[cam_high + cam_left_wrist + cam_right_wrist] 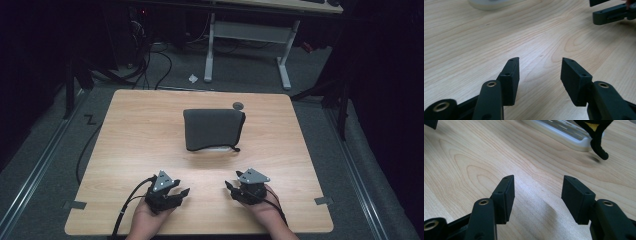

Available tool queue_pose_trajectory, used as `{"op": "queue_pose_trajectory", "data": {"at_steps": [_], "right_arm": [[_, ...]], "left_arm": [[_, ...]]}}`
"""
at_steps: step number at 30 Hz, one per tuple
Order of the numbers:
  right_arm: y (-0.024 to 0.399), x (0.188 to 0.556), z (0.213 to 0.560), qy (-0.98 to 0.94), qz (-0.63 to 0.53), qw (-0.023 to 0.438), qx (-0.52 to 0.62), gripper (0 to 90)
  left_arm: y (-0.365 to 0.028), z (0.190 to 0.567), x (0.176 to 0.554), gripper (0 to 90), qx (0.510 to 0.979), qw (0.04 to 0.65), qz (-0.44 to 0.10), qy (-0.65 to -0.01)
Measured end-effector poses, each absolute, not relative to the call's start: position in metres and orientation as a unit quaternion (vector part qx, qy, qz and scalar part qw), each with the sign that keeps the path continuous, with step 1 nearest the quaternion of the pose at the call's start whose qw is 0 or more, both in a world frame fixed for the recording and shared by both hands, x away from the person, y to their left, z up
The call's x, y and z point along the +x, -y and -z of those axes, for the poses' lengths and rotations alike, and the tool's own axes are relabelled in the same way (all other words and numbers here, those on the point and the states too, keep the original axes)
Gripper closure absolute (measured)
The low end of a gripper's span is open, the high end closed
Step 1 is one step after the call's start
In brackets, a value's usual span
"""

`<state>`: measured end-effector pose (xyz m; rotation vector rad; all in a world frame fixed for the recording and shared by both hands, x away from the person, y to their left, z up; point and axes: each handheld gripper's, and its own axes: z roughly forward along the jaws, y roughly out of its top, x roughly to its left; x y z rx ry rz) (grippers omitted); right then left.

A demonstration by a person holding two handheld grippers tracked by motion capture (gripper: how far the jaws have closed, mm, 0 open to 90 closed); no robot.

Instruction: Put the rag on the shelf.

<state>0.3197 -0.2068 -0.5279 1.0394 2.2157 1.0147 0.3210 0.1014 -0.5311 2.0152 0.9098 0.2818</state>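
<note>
The hands sit at the near edge of the table (130, 130), and both grippers rest low over the wood. The left gripper (176, 194) has its jaws spread, with nothing between them; the right gripper (234, 189) is also spread and empty. The dark sleeve (212, 129) lies in the middle of the table, well apart from both, with a white device (564, 132) showing out of its open near end, beside the pull cord (599, 145). I think one risk is that a jaw catches only the soft fabric or the cord, so the sleeve slides and the device slips out.
</note>
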Motion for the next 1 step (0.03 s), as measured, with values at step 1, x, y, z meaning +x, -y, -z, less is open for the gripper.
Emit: {"op": "queue_pose_trajectory", "data": {"at_steps": [1], "right_arm": [[0.2068,0.3196,0.5282,-0.811,-0.371,0.243,0.381,44.6]], "left_arm": [[-0.1026,0.5315,0.3216,49.7,0.810,0.441,-0.113,-0.369]]}}
